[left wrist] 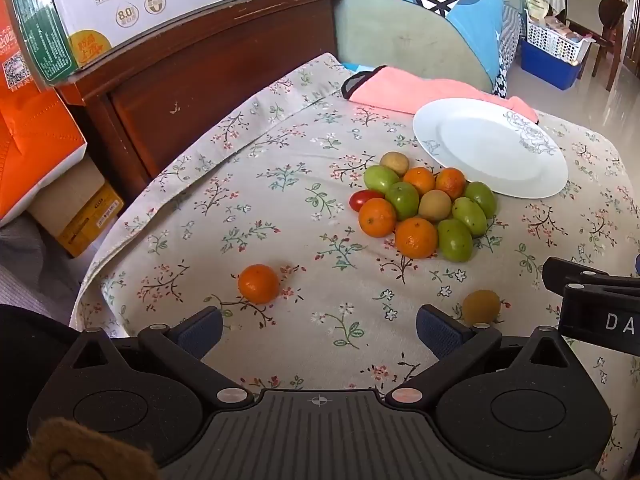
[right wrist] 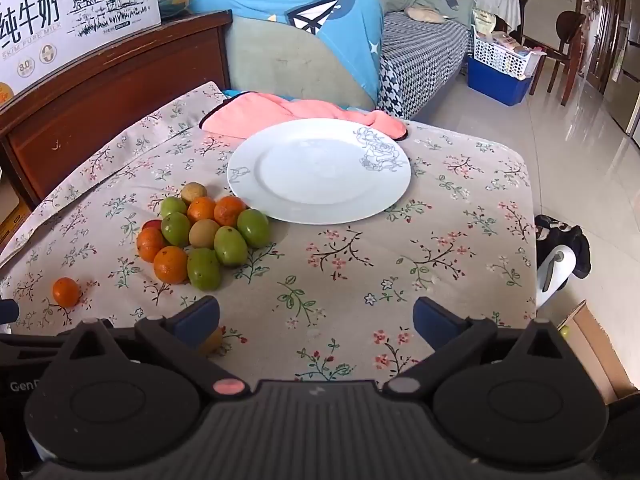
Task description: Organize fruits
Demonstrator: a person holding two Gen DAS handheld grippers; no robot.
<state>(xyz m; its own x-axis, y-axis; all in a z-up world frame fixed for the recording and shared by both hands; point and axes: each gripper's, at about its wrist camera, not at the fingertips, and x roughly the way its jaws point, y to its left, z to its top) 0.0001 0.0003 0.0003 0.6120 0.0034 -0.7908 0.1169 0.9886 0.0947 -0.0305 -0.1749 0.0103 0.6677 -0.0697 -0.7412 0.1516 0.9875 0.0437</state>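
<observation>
A pile of fruit (left wrist: 420,204) lies on the floral tablecloth: several oranges, several green fruits, tan round fruits and one red one. It also shows in the right wrist view (right wrist: 200,236). A white plate (left wrist: 490,148) (right wrist: 320,170) sits empty just behind the pile. One orange (left wrist: 259,283) (right wrist: 66,292) lies apart at the near left. A tan fruit (left wrist: 481,307) lies near my left gripper's right finger. My left gripper (left wrist: 319,330) is open and empty. My right gripper (right wrist: 316,322) is open and empty, near the table's front.
A pink cloth (left wrist: 420,90) (right wrist: 296,114) lies behind the plate. A wooden headboard (left wrist: 192,64) with a milk carton box (left wrist: 132,4) stands at the left. The table's right edge (right wrist: 532,240) drops to the tiled floor. A cardboard box (right wrist: 592,344) sits below.
</observation>
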